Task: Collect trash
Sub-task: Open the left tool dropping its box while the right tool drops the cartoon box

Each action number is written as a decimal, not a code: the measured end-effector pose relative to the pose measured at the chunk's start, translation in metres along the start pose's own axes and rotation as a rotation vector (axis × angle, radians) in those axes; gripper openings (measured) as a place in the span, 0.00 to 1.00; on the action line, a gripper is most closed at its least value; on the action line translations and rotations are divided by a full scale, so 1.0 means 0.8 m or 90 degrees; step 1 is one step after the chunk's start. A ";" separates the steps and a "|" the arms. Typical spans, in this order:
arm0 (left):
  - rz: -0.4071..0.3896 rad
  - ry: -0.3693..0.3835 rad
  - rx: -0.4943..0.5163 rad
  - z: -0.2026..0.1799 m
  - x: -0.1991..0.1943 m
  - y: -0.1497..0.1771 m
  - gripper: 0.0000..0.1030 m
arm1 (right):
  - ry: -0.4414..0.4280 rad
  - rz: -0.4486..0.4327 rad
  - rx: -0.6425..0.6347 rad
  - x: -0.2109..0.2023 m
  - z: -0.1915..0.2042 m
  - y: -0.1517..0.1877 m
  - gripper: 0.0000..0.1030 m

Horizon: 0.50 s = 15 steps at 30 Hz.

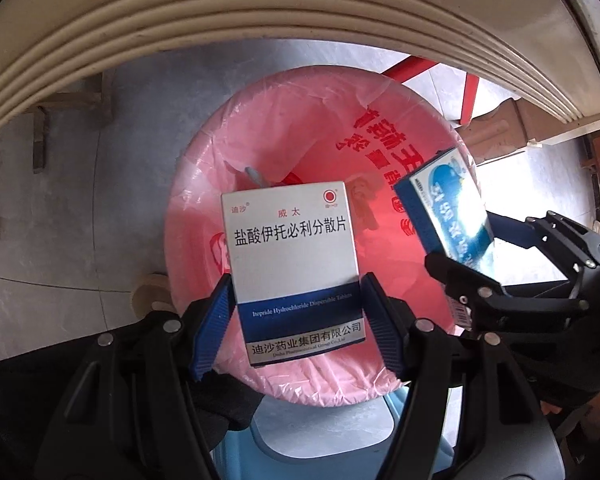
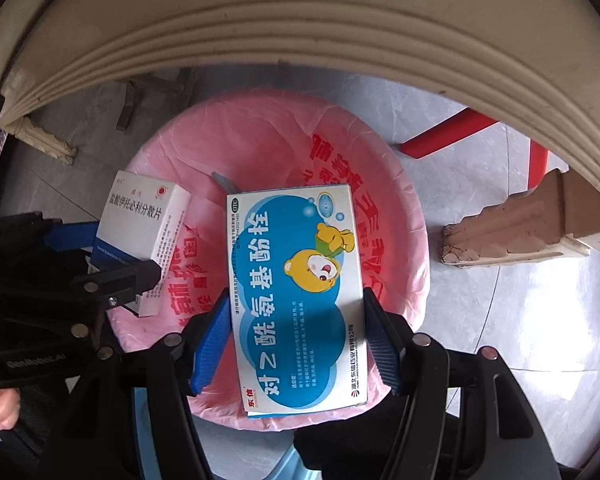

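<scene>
My left gripper (image 1: 298, 284) is shut on a white and navy medicine box (image 1: 292, 248), held over the mouth of a bin lined with a pink bag (image 1: 204, 216). My right gripper (image 2: 296, 300) is shut on a blue and white medicine box with a cartoon bear (image 2: 296, 280), also over the pink-lined bin (image 2: 400, 216). Each gripper shows in the other's view: the right one with its blue box (image 1: 448, 208) at the bin's right rim, the left one with its white box (image 2: 140, 216) at the bin's left rim. A small grey item (image 1: 256, 174) lies inside the bag.
A cream table edge (image 1: 260, 20) arches overhead, also in the right wrist view (image 2: 300, 28). A red stool leg (image 2: 448, 140) and a brown carved table foot (image 2: 512, 228) stand on the grey tiled floor (image 1: 60, 200). A pale blue stool (image 1: 320, 432) sits below the bin.
</scene>
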<state>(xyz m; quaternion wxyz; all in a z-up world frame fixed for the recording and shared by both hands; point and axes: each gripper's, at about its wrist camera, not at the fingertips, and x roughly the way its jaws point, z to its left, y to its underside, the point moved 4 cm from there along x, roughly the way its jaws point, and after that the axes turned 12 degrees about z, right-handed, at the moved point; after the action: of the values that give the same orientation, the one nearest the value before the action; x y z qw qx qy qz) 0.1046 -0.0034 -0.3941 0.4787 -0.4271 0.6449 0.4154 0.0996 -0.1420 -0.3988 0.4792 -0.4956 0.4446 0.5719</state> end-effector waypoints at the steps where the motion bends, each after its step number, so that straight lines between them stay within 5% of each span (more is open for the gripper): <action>1: 0.001 -0.003 0.000 0.000 0.002 -0.001 0.61 | -0.001 0.002 -0.001 0.001 0.000 0.000 0.59; 15: 0.039 0.011 -0.022 0.008 0.017 -0.012 0.62 | -0.009 0.012 -0.003 0.014 -0.001 -0.009 0.62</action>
<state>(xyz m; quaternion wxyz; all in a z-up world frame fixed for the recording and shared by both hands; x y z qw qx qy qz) 0.1131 -0.0020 -0.4103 0.4524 -0.4190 0.6546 0.4374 0.1065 -0.1404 -0.4104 0.4758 -0.4885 0.4448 0.5806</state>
